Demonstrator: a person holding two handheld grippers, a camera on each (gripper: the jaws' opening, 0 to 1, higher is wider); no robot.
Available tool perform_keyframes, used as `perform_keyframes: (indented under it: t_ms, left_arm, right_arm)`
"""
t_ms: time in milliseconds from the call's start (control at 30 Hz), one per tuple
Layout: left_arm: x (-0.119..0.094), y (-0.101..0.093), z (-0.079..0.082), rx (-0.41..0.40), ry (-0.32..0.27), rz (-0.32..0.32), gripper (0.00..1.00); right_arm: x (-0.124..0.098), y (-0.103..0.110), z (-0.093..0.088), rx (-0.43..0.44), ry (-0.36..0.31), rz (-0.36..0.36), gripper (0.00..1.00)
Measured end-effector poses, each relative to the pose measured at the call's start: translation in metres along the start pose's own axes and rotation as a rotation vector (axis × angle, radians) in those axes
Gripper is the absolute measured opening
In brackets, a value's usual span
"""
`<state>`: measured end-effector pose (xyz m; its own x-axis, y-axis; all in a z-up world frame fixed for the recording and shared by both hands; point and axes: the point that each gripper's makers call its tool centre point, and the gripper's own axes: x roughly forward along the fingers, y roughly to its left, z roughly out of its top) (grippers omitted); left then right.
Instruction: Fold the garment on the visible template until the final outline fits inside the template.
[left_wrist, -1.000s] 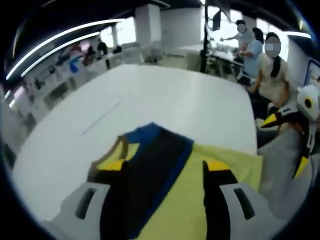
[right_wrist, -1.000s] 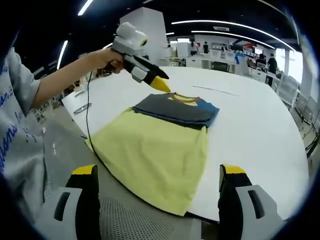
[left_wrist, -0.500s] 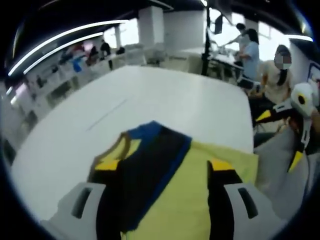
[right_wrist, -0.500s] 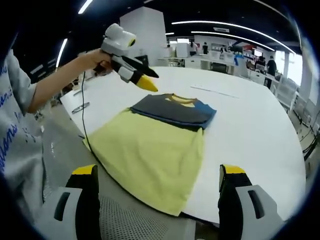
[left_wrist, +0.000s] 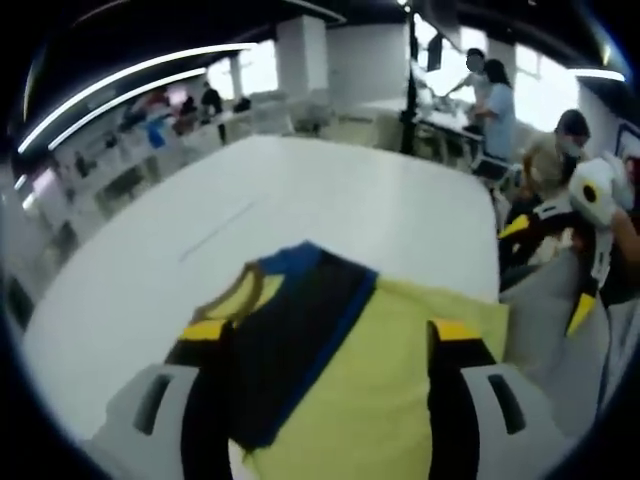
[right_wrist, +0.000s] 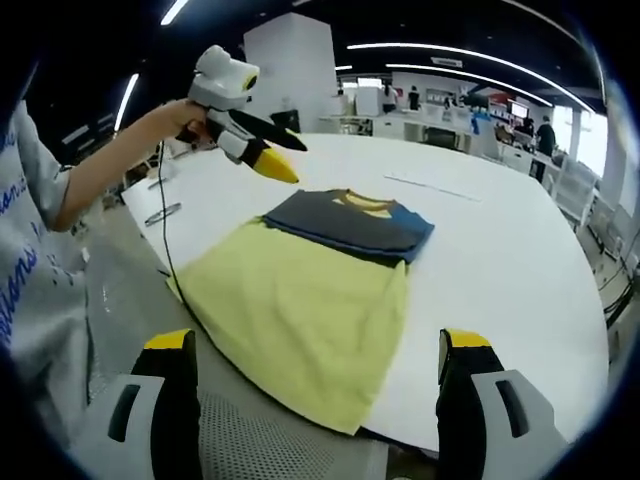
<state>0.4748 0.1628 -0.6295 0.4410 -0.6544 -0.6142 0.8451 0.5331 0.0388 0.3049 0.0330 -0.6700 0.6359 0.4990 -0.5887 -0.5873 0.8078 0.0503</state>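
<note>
Yellow template sheet (right_wrist: 300, 310) lies on white table (right_wrist: 500, 270) with folded dark T-shirt (right_wrist: 350, 222) stacked at its far end, abt 12 o'clock from right gripper (right_wrist: 315, 385), shirt's long axis running roughly 9-to-3 in right gripper view. Left gripper (right_wrist: 262, 150), in person's hand (right_wrist: 180, 118), hovers off shirt's 10 o'clock corner w/ jaws apart, holding nothing, and looks the nearer tool; right gripper sits well back, jaws wide, also empty. Judged: fold seems within template outline, little left.
</note>
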Motion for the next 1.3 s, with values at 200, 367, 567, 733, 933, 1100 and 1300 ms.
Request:
perform_keyframes:
  t_ms: [200,367,567,733,933,1100,1300]
  left_arm:
    - [-0.01,-0.001,-0.006,0.006,0.007,-0.002,0.78]
    - [-0.019,-0.003,-0.005,0.004,-0.01,-0.002,0.8]
    - [-0.032,-0.011,-0.005,0.006,-0.025,-0.008,0.84]
    - [-0.041,-0.011,-0.01,0.0,-0.023,0.0,0.86]
    - [-0.052,-0.009,-0.014,-0.007,-0.027,0.013,0.86]
    - [-0.062,-0.007,-0.013,-0.014,-0.041,0.027,0.87]
    - [-0.073,-0.007,-0.019,-0.02,-0.039,0.038,0.87]
  right_arm:
    - [-0.001,0.001,0.002,-0.008,-0.001,0.001,1.0]
    - [-0.001,0.002,0.003,-0.016,0.002,0.001,1.0]
    - [-0.002,0.006,0.007,-0.037,0.007,0.005,1.0]
    - [-0.003,0.009,0.011,-0.045,0.001,0.004,1.0]
    - [-0.003,0.011,0.014,-0.059,0.003,0.009,1.0]
    - [-0.006,0.012,0.022,-0.075,-0.009,0.007,1.0]
    - [-0.006,0.011,0.028,-0.089,-0.017,0.008,1.0]
